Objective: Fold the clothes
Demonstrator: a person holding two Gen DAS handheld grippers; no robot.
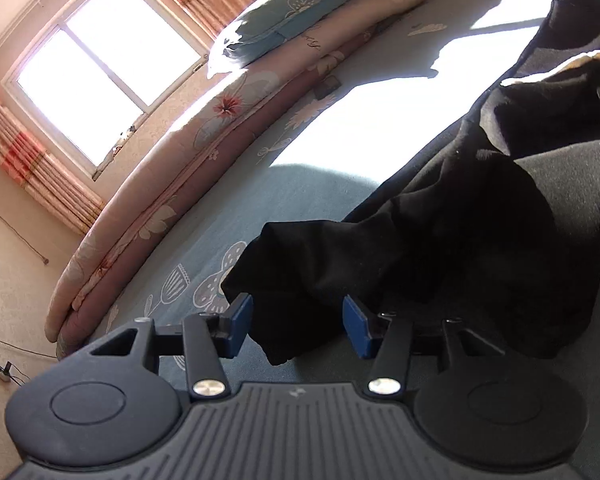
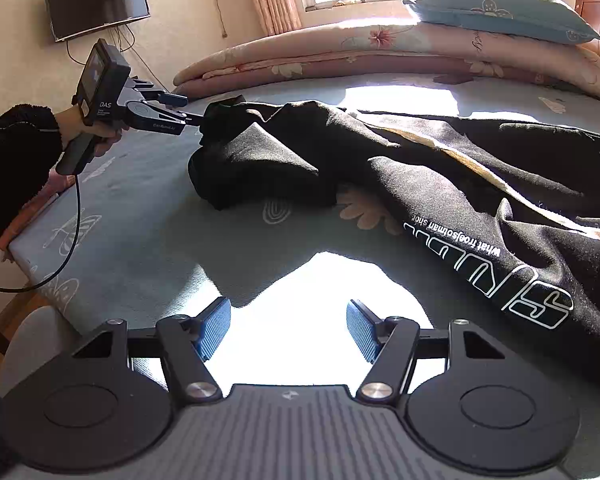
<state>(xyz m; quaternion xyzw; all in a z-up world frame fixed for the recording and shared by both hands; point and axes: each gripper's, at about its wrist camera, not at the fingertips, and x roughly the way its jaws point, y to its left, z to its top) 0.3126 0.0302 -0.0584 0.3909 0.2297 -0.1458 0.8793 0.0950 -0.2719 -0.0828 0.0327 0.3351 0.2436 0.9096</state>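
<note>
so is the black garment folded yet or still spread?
Neither: the black garment lies crumpled and twisted across the bed, no neat fold. The left hand-held gripper is open around one end.

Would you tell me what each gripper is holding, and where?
Nothing is clamped: the left gripper is open around the black garment's sleeve end; the right gripper is open and empty.

garment [image 2: 440, 184]: black, white outlined lettering, a tan strip along one fold
bed sheet [image 2: 148, 240]: dusty blue, white line-drawn flowers and leaves
quilt [image 2: 340, 56], behind the garment: pink and cream, red-centred blossoms
pillow [image 2: 500, 12], on the quilt: pale blue, white flower outline
curtains [image 1: 28, 156]: cream-and-coral stripes
gripper pads [image 2: 214, 328]: blue, ribbed
</note>
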